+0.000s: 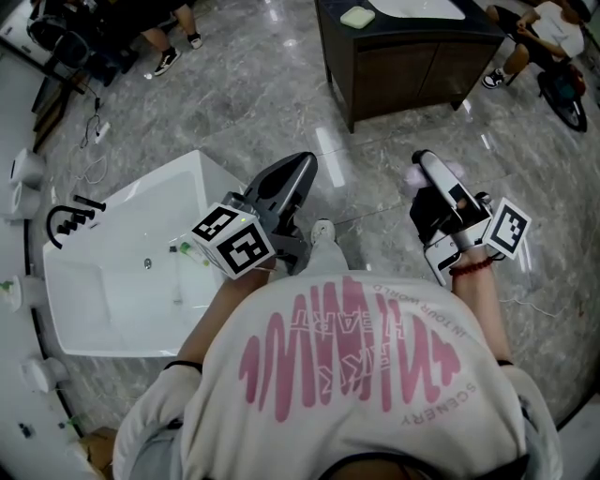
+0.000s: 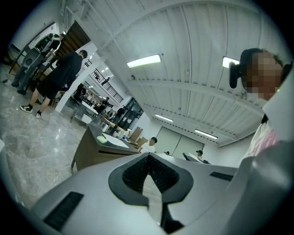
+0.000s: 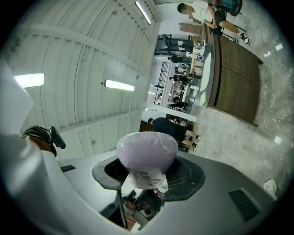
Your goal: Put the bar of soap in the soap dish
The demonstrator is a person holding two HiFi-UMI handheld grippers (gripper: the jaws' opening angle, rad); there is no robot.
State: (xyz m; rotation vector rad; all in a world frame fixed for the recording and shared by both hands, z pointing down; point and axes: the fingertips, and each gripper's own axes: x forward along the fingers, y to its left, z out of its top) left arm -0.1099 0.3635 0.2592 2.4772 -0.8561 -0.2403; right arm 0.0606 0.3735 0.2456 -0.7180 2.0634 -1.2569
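A person in a white printed T-shirt point(image 1: 356, 375) stands on a grey marble floor point(image 1: 253, 94) with a gripper in each hand. The right gripper point(image 1: 424, 167) clamps a pale lilac bar of soap point(image 3: 147, 153) between wide-set jaws. The bar's rounded end juts out past the fingertips, and a face with dark lettering is turned back toward the gripper's camera. Its long axis appears to run along the jaws, though the wide-angle lens makes that hard to confirm. The bar points ahead and slightly upward, toward a dark wooden cabinet point(image 1: 412, 61). A pale green soap dish point(image 1: 357, 17) sits on the cabinet's top, well apart from the soap. The left gripper point(image 1: 302, 167) is carried roughly level beside the right one, its jaws closed together with nothing between them. A white tub point(image 1: 122, 281) with a black tap point(image 1: 70, 220) lies to the person's left.
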